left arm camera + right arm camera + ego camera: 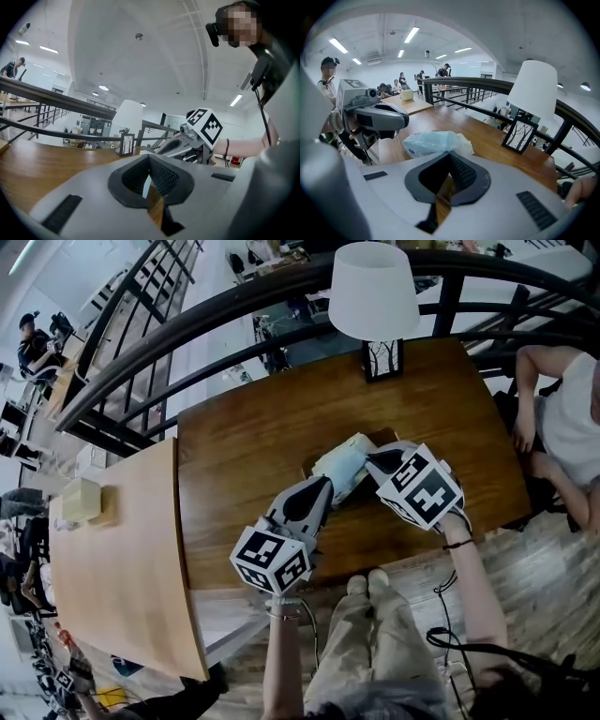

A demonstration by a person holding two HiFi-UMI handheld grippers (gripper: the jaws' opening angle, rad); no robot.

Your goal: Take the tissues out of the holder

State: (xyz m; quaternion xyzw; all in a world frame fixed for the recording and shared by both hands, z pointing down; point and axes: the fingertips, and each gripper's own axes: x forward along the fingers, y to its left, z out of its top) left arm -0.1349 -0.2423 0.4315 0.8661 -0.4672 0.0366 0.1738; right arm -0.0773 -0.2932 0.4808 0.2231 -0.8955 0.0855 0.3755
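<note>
The dark wooden desk [244, 456] fills the middle of the head view; a white-shaded lamp [373, 292] stands at its far edge, toward the right corner; the left tool [330, 495] reaches in from the near edge and meets the left end of the tissue pack [342, 468], its jaws drawn almost together with a pale sliver of the wrapper between the pads [161, 176]; the right tool [375, 463] comes at the pack's right end with its jaws closed to a narrow slit, tips against the wrapper, nothing clearly pinched; the pack sits tilted over the brown holder [382, 437], right of the middle and nearer the near edge; a small black picture frame [382, 359] stands under the lampshade.
</note>
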